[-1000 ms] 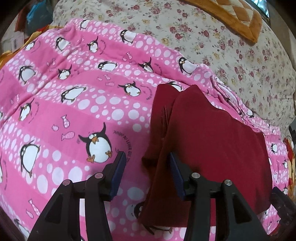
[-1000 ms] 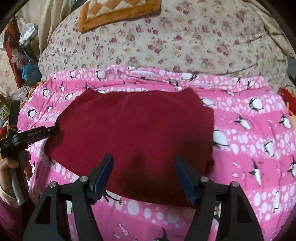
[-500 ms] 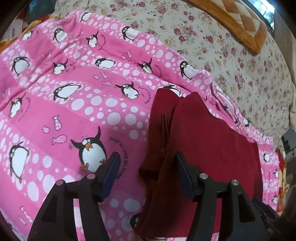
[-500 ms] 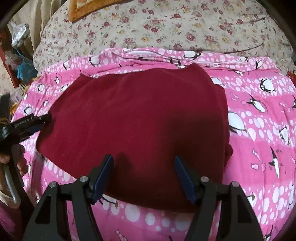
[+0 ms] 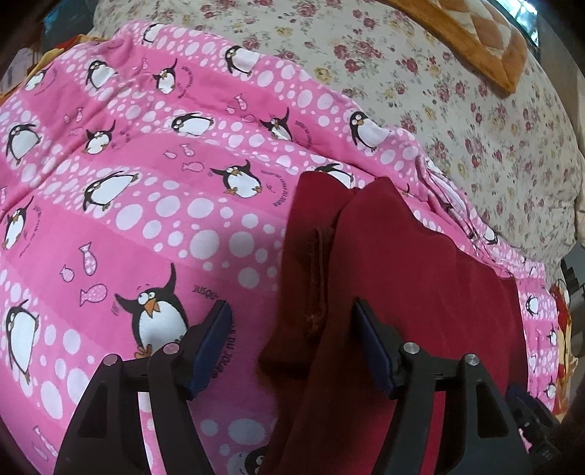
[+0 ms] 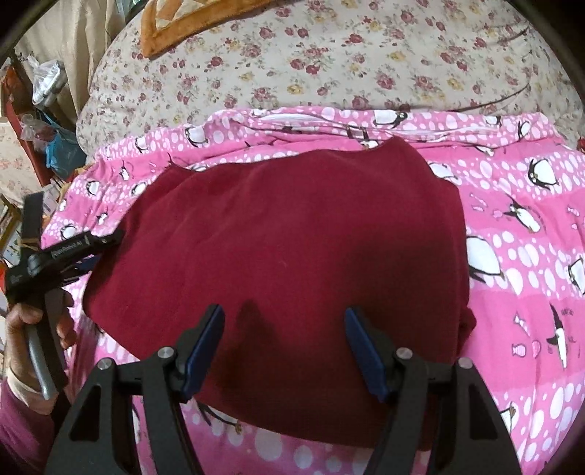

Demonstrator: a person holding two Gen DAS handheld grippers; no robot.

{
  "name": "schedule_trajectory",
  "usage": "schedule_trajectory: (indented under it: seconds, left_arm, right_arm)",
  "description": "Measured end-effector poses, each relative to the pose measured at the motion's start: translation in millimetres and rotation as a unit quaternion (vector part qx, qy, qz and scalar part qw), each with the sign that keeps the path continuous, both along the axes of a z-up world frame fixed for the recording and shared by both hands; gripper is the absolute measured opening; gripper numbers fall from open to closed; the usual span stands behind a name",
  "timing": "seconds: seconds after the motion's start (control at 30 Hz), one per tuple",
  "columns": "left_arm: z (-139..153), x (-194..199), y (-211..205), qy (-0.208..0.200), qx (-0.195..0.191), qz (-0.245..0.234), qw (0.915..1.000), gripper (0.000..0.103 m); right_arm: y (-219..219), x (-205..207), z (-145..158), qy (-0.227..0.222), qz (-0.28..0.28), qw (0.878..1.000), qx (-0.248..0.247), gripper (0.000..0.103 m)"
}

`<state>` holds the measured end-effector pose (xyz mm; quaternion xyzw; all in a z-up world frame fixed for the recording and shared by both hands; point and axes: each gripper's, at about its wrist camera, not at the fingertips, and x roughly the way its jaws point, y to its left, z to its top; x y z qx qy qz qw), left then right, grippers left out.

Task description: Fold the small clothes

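A dark red garment lies folded flat on the pink penguin-print blanket. In the left wrist view the garment shows its left edge with a layer folded under and a seam. My left gripper is open, its jaws straddling that left edge just above the cloth. It also shows in the right wrist view at the garment's left side. My right gripper is open and empty, low over the garment's near edge.
A floral quilt lies behind the pink blanket, with an orange patchwork cushion on it. Bags and clutter stand beside the bed at far left.
Both grippers have come lower and closer to the garment. The right gripper has advanced over its near edge; the left has shifted along its left edge. Both stay open.
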<state>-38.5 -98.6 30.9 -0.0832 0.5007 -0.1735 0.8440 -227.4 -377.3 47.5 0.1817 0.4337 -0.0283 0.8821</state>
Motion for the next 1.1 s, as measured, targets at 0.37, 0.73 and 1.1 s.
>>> schedule_trajectory:
  seconds: [0.37,0.73,1.1]
  left_arm:
    - [-8.8,7.2,-9.0,0.018,-0.006,-0.031,0.9993,0.066]
    - [-8.1,5.5,-26.1,0.021,-0.013,-0.089,0.9957,0.031]
    - [-10.5,5.0,-30.7,0.024,-0.012,-0.096,0.9951,0.036]
  right_arm:
    - [1.0,9.1,-4.9,-0.024,0.015,1.000,0.001,0.072]
    - [-5.0,26.5,-14.9,-0.052,0.025,0.998,-0.011,0.072]
    - [-9.6,29.9,-16.0,-0.067,0.023,0.997,-0.024,0.068]
